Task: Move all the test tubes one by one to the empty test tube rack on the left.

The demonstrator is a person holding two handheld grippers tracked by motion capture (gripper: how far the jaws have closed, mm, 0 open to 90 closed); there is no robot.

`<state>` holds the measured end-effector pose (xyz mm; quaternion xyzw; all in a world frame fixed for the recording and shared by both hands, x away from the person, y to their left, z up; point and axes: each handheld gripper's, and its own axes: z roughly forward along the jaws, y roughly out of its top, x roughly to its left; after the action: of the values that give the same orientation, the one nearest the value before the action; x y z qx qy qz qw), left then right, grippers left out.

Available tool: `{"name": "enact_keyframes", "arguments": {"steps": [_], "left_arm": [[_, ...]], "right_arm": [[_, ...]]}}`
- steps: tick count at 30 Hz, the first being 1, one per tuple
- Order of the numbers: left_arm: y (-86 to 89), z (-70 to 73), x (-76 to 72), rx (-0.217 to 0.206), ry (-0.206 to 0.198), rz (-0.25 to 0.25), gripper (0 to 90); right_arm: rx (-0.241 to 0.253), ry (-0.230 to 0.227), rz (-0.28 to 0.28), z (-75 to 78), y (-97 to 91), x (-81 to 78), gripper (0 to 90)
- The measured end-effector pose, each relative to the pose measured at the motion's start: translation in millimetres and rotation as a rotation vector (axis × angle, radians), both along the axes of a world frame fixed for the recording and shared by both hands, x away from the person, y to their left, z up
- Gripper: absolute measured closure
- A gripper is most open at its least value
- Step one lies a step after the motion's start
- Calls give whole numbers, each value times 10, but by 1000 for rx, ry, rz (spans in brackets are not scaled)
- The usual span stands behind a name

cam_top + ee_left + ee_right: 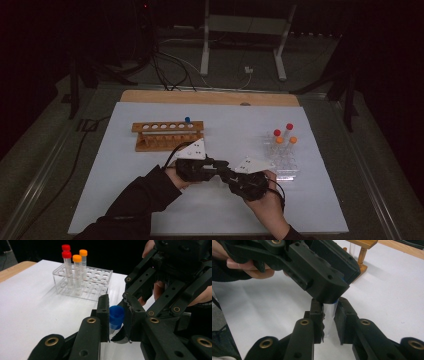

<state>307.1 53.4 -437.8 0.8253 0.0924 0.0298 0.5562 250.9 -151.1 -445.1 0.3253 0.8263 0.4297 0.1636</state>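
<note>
A clear tube with a blue cap is held between both grippers above the white mat, near the table's middle front. In the left gripper view my left gripper is shut on the blue cap. In the right gripper view my right gripper is shut on the tube's clear body, just under the left gripper's jaws, which hide the cap. From the high view the left gripper and right gripper meet tip to tip, each in one of the person's hands.
A wooden tube rack stands at the back left of the white mat with one blue-capped tube in it. A clear plastic rack at the right holds several tubes with red and orange caps.
</note>
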Motion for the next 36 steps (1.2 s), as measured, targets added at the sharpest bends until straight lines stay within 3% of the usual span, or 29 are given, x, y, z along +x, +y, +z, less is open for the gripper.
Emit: {"name": "enact_keyframes", "arguments": {"steps": [1,3,4,5,6,7,10,17,22,25,27,28,36], "left_arm": [[-1,6,1,1,-3,1,777],[6,27,7,-3,-15,16,778],[19,43,20,-6,-16,19,778],[61,85,53,-12,-19,35,779],[61,85,53,-12,-19,35,779],[87,110,71,-12,-24,38,779],[172,181,112,-24,-28,63,779],[421,380,250,-40,-62,137,779],[548,467,338,-46,-76,185,779],[645,517,413,-47,-83,222,779],[701,544,459,-50,-92,246,780],[725,558,481,-52,-94,256,779],[903,643,673,-67,-120,343,779]], "right_arm": [[4,-2,-2,0,-4,1,757],[36,6,3,3,-18,7,637],[36,6,3,3,-18,7,637],[43,-3,1,9,-22,2,554],[43,-3,1,9,-22,2,554],[50,-9,0,15,-32,3,478],[72,-13,-6,27,-58,12,389],[106,1,-30,33,-98,34,266],[99,-40,-72,38,-108,20,139],[99,-47,-83,44,-115,18,124],[113,-46,-94,50,-126,15,75],[119,-40,-70,52,-143,17,15],[145,-56,-49,74,-182,2,0]]}}
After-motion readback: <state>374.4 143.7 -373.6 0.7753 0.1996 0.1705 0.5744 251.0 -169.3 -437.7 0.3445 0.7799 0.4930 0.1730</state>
